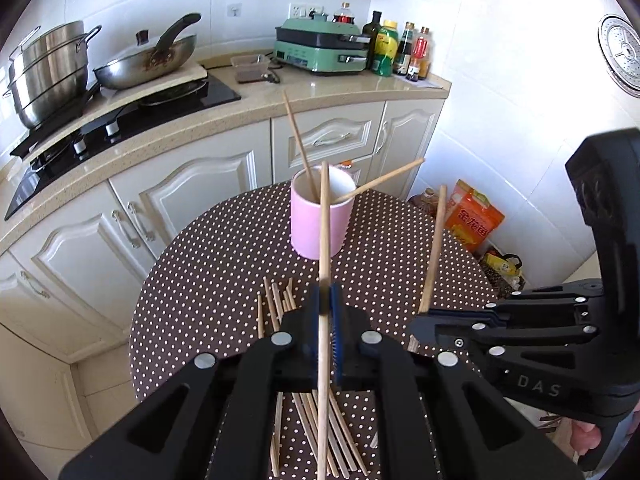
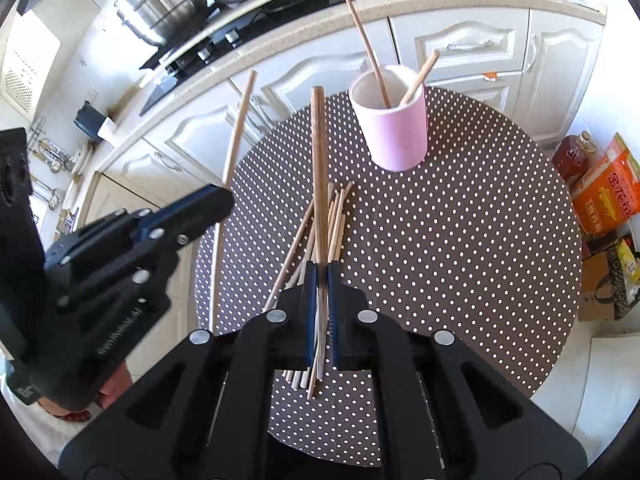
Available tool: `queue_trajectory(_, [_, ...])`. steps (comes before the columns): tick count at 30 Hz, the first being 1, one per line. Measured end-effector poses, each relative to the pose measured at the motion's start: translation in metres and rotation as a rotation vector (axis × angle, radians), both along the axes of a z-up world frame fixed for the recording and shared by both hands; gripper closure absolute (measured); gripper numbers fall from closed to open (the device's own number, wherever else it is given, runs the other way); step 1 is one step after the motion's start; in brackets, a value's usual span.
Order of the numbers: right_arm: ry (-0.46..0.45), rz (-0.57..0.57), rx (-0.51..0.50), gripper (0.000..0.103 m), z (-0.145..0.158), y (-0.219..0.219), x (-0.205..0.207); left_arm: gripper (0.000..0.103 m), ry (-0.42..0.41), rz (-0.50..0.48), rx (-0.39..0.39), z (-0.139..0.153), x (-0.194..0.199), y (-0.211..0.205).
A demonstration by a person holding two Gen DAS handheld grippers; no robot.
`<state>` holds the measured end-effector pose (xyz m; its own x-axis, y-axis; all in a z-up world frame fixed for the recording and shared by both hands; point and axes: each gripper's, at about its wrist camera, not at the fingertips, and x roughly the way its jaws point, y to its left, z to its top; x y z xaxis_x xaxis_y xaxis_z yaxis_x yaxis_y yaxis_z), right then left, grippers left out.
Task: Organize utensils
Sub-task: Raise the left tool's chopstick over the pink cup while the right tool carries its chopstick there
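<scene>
Clamped between the closed blue pads of the left gripper [image 1: 329, 300] is a single pale chopstick [image 1: 324, 248], which runs straight up the middle of the left wrist view with its far end level with the rim of the pink cup [image 1: 320, 220]. Beside it, the right gripper [image 2: 322, 276] is likewise closed on a darker chopstick [image 2: 319, 168] that points ahead along its fingers, its tip stopping short of the cup and a little to the cup's left in the right wrist view. Both held sticks are lifted clear of the table [image 2: 460, 260].

Under and just ahead of the two grippers lies a loose pile of chopsticks [image 2: 334, 220] on the dotted brown cloth, fanned out and overlapping. The cup stands upright toward the table's far edge, apart from the pile, with two chopsticks [image 1: 299, 144] leaning inside it against opposite sides of the rim.

Bare cloth spreads wide to the right of the pile and cup. Past the round far edge are white cabinets [image 1: 200, 184] below a counter; an orange bag [image 1: 474, 220] sits on the floor by the right edge.
</scene>
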<state>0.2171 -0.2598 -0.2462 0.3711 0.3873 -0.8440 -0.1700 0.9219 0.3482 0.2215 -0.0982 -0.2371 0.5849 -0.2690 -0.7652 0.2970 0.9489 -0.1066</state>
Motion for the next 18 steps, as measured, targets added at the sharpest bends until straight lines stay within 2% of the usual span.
queue_trajectory(10, [-0.103, -0.014, 0.017, 0.097, 0.044, -0.001, 0.013, 0.097, -0.077, 0.03, -0.105, 0.024, 0.021, 0.004])
queue_trajectory(18, [-0.188, -0.003, 0.023, 0.097, 0.084, -0.011, 0.048, 0.097, -0.166, 0.079, -0.205, 0.049, 0.059, 0.007])
